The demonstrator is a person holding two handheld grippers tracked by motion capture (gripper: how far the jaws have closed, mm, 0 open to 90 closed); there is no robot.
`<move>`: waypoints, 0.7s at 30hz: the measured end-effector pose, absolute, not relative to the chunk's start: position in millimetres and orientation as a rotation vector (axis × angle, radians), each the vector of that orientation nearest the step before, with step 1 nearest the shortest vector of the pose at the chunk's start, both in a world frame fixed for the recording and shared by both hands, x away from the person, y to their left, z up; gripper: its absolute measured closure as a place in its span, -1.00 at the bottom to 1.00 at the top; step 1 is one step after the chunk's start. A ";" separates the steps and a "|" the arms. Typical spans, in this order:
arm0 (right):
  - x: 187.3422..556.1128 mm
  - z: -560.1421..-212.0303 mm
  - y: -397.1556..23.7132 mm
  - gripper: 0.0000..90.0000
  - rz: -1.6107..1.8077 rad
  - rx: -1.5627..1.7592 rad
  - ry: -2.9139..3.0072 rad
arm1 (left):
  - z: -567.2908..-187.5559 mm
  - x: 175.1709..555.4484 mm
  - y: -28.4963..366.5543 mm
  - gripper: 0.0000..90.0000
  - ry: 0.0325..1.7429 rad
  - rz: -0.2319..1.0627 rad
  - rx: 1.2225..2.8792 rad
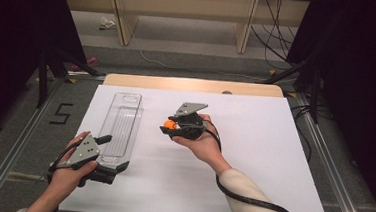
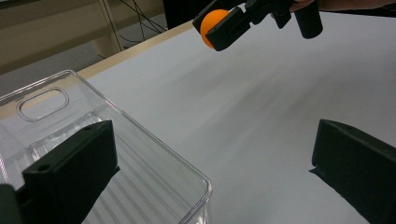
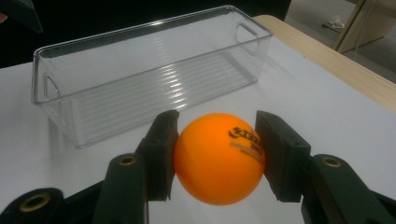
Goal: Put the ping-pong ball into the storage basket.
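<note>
A long clear plastic bin lies empty on the white sheet, left of centre. My right gripper hovers just right of the bin, shut on an orange ping-pong ball. In the right gripper view the ball with black print sits squeezed between both pads, and the bin lies beyond it. My left gripper stands open at the bin's near end. In the left gripper view its jaws spread wide around the bin's near corner, one jaw inside the bin. The ball shows at the top there.
A white sheet covers the wooden table. Black stand legs flank the table on both sides. Wooden shelving and cables lie on the floor beyond. A "5" mark is on the floor at the left.
</note>
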State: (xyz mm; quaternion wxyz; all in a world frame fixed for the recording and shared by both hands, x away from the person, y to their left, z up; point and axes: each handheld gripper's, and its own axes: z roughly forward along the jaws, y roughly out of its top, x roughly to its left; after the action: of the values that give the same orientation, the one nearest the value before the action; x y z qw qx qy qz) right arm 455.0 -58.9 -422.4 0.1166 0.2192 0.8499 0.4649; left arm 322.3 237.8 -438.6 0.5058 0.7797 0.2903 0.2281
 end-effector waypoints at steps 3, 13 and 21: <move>455.7 -422.8 -57.1 0.14 1.361 0.640 2.485 | -438.5 322.4 237.9 -1.00 0.698 0.552 1.882; 458.2 -422.5 -50.2 0.14 1.364 0.649 2.480 | -438.4 322.3 237.8 -1.00 0.697 0.552 1.882; 459.5 -422.5 -45.9 0.14 1.367 0.650 2.480 | -438.4 322.3 237.8 -1.00 0.697 0.552 1.881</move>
State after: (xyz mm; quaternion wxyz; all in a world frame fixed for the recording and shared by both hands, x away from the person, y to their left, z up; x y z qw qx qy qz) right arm 459.5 -45.9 -422.5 0.1177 0.2221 0.8477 0.4671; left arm 322.3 237.8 -438.4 0.5059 0.7799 0.2890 0.2287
